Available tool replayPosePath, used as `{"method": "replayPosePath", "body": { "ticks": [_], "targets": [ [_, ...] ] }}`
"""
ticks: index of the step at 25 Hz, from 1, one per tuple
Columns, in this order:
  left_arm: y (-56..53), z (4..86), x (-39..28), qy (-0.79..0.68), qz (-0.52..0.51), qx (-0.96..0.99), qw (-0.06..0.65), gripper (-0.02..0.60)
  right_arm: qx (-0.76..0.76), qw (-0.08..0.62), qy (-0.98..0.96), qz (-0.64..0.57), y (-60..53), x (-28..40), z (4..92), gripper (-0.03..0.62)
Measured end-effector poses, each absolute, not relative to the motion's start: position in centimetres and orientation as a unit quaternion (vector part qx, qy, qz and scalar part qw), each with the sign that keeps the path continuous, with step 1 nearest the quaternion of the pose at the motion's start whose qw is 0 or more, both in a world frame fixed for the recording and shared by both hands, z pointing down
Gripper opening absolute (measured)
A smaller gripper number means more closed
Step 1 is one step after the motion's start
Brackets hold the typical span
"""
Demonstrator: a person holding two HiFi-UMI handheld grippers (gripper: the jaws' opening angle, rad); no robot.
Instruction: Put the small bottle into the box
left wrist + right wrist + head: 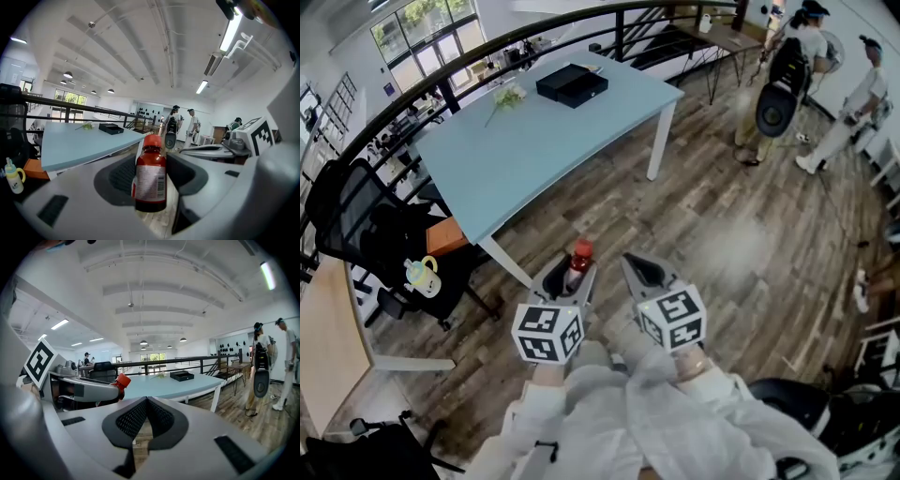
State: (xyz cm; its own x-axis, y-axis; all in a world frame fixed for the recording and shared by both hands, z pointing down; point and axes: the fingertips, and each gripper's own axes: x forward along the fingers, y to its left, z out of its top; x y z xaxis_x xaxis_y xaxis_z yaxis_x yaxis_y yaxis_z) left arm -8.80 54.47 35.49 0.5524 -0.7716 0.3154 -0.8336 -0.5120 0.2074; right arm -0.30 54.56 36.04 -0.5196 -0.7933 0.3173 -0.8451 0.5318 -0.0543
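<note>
Progress, as I judge it, is about half: the pick-up is done, the delivery is not. My left tool [568, 279] has its jaws closed on the sides of the small bottle [150, 174], which stands upright between them, red cap up and label toward the camera. My right tool [146, 414] is just beside it, jaws pressed together with nothing between them.

Both tools hang over the wooden floor [741, 234], short of the near corner of the pale blue table [525, 155]. The black box [572, 84] sits toward the far end of that table, well apart from the bottle, with a small sprig of greenery [508, 95] near it. I cannot tell from here whether the box stands open.

What is left is to carry the bottle across the table, bring it over the box, lower it in and let go.
</note>
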Motion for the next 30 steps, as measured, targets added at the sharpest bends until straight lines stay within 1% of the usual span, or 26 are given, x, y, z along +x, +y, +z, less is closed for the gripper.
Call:
{"method": "replayPosePath", "body": {
  "ticks": [6, 12, 20, 30],
  "targets": [
    [52.1, 36.4, -7.7, -0.455, 0.084, 0.866, 0.189, 0.206, 0.478, 0.132, -0.862, 0.109, 51.9, 0.8, 37.0, 0.002],
    [46.4, 36.9, -7.3, -0.44, 0.067, 0.873, 0.198, 0.206, 0.481, 0.123, -0.861, 0.107, 46.0, 0.6, 37.2, 0.002],
    [35.7, 35.5, -8.5, -0.428, 0.071, 0.883, 0.177, 0.206, 0.509, 0.115, -0.847, 0.101, 35.8, 0.2, 36.1, 0.002],
    [23.3, 33.6, -11.0, -0.405, 0.064, 0.899, 0.156, 0.206, 0.53, 0.1, -0.838, 0.083, 24.5, -2.6, 34.4, 0.002]
  ]
}}
